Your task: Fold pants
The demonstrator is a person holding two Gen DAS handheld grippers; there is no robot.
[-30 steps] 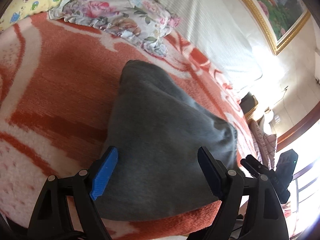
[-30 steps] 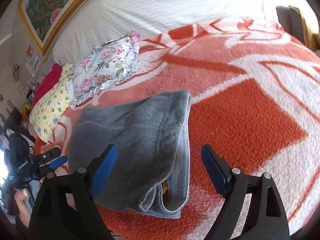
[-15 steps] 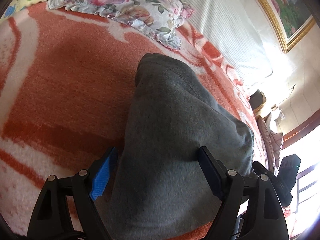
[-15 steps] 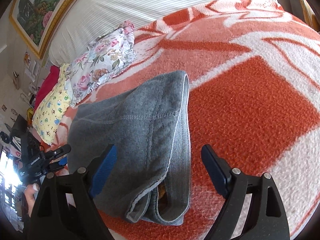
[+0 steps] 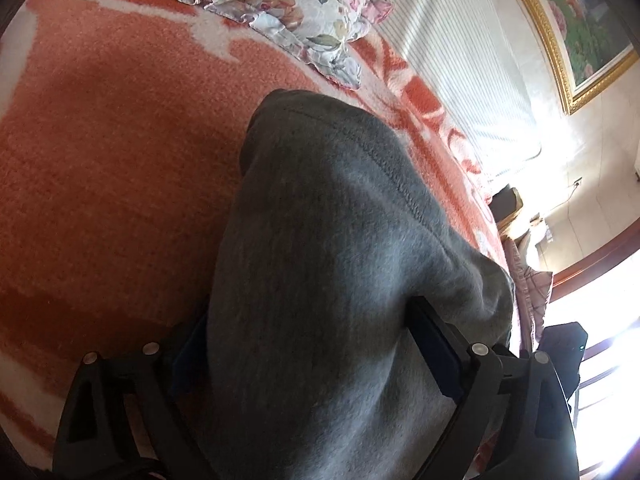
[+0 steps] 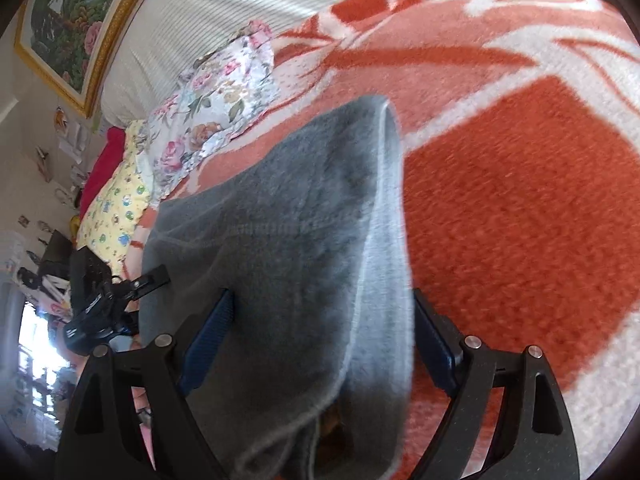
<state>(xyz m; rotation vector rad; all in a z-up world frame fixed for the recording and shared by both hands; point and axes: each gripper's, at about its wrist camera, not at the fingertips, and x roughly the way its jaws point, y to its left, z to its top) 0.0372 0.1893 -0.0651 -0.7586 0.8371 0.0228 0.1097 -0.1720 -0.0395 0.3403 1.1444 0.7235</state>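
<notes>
Folded grey pants [image 5: 320, 280] lie on the bed's orange blanket [image 5: 100, 160], long axis running away from both grippers; left gripper [image 5: 308, 344] and right gripper [image 6: 320, 332] straddle the near edge, fingers spread, gripping nothing.

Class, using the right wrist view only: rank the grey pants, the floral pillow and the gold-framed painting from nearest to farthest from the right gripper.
1. Grey fleece pants: between the open fingers of the right gripper, on the orange blanket.
2. Floral pillow with frilled edge: beyond the pants, up and left.
3. Gold-framed painting of flowers: on the wall, far upper left.
</notes>
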